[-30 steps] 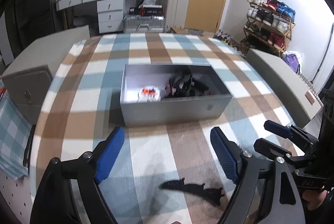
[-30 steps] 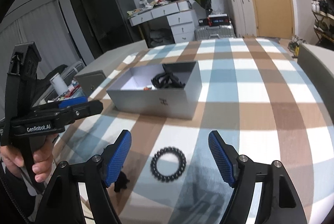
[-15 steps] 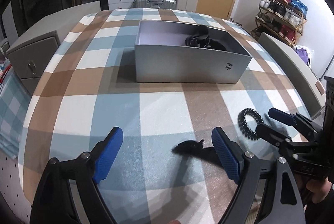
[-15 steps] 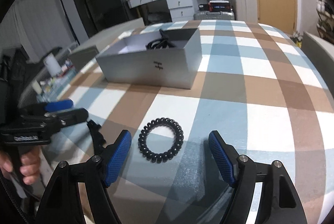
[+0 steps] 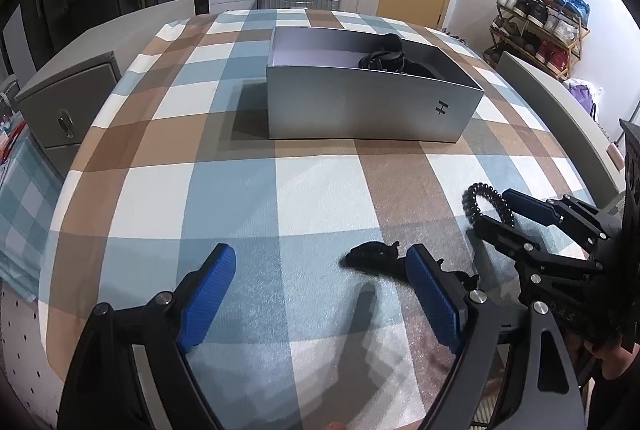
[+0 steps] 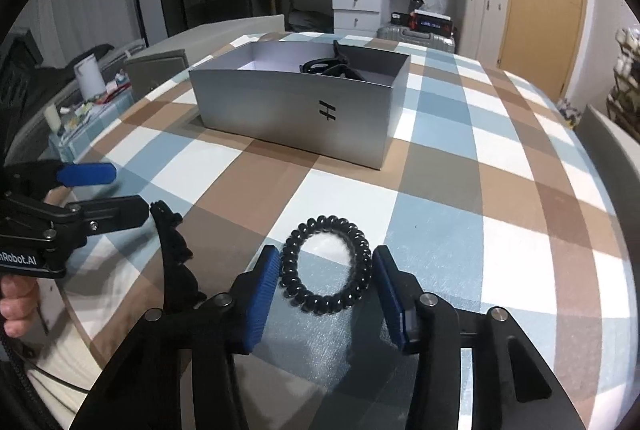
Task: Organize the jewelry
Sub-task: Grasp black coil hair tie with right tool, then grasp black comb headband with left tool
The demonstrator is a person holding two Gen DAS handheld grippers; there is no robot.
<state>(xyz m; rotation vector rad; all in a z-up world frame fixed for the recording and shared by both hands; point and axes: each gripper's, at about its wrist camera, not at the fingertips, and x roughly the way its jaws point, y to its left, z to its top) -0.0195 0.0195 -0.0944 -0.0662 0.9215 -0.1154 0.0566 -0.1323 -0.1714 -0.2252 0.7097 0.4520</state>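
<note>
Your right gripper is now narrowing around the black spiral coil hair tie: half a second ago the blue pads were standing wide apart with the tie loose ahead of them, now each pad is sitting just beside the ring, one per side. Left pad looks to be touching; the right one I cannot tell (call it closing, not yet clenched). The tie is still lying flat on the blue, brown and white checked tablecloth, near your edge of the table.

Your left gripper is staying wide open, grasping nothing, and is sitting lower and closer to the cloth than a second ago. The black plastic claw hair clip is lying on the cloth just ahead of its right pad, partly hidden behind it.

The open silver-grey cardboard box is sitting well beyond both items, mid-table, with dark accessories piled at its right end. Nothing is standing between the tie and the box.
</note>
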